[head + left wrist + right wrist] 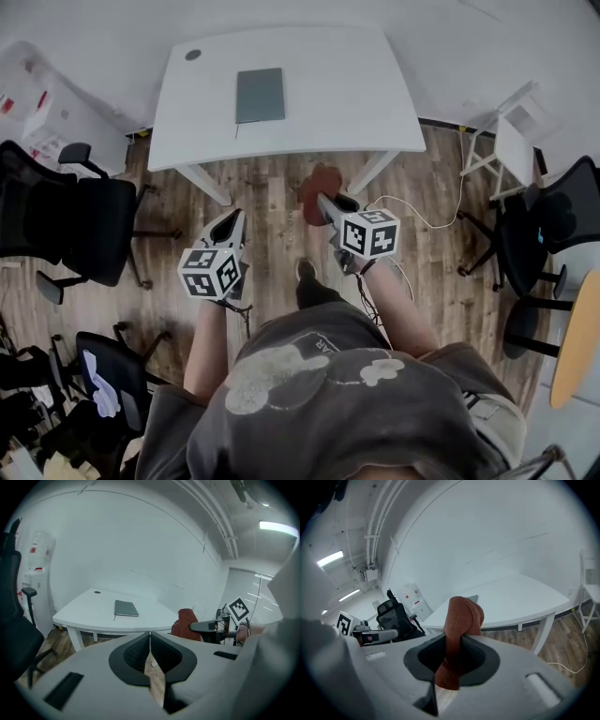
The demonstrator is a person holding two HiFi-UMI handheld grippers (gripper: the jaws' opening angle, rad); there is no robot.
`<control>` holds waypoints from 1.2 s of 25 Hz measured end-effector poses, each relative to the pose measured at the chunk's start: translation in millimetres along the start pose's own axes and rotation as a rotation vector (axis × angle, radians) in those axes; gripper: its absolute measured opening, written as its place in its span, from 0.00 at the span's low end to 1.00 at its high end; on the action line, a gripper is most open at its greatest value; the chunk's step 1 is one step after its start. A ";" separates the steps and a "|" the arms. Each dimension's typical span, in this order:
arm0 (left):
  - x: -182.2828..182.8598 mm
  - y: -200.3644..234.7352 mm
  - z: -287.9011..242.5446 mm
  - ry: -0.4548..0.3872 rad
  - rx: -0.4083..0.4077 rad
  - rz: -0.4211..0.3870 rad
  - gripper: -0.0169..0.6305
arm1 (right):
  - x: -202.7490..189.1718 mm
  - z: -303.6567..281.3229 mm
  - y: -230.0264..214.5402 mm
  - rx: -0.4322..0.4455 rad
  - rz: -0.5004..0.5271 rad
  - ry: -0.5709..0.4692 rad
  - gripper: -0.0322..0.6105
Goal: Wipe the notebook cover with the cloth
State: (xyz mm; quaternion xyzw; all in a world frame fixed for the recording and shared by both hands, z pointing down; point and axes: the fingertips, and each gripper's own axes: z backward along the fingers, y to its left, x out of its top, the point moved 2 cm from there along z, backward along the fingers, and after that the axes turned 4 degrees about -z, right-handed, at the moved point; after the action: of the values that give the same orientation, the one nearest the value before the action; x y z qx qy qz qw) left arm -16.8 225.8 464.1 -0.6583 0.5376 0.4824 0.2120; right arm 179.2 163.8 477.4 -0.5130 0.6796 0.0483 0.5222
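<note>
Notebook (260,95): grey, closed, lying flat on the white tabletop (328,103), well apart from both grippers.
Cloth (461,616): rust-red and bunched, clamped in the jaws of the right gripper (457,639), with a loose end protruding ahead.
Left gripper (150,637): jaws together, nothing between them.
Stage: probably the approach; wiping not begun.
Risk: the bunched cloth offers little wiping face, and the unbraced notebook could slide under the stroke.

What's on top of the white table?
A closed grey notebook lies flat on the table, and a small dark round spot sits near one corner. What's under the notebook is covered. The cloth is in the right gripper, not there.
</note>
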 end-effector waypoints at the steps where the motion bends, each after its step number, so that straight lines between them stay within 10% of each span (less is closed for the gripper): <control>1: 3.6 0.5 -7.4 0.002 0.003 0.001 0.03 | 5.6 -3.8 -6.2 0.001 0.000 0.002 0.16; 30: 85.7 54.1 -141.6 0.010 0.076 0.025 0.03 | 101.1 -104.3 -86.1 0.100 -0.032 0.051 0.16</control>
State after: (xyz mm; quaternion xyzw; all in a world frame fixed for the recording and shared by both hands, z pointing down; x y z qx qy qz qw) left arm -12.3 51.7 466.1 -0.6453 0.5648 0.4610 0.2282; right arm 182.0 -4.7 488.0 -0.4981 0.6859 -0.0070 0.5305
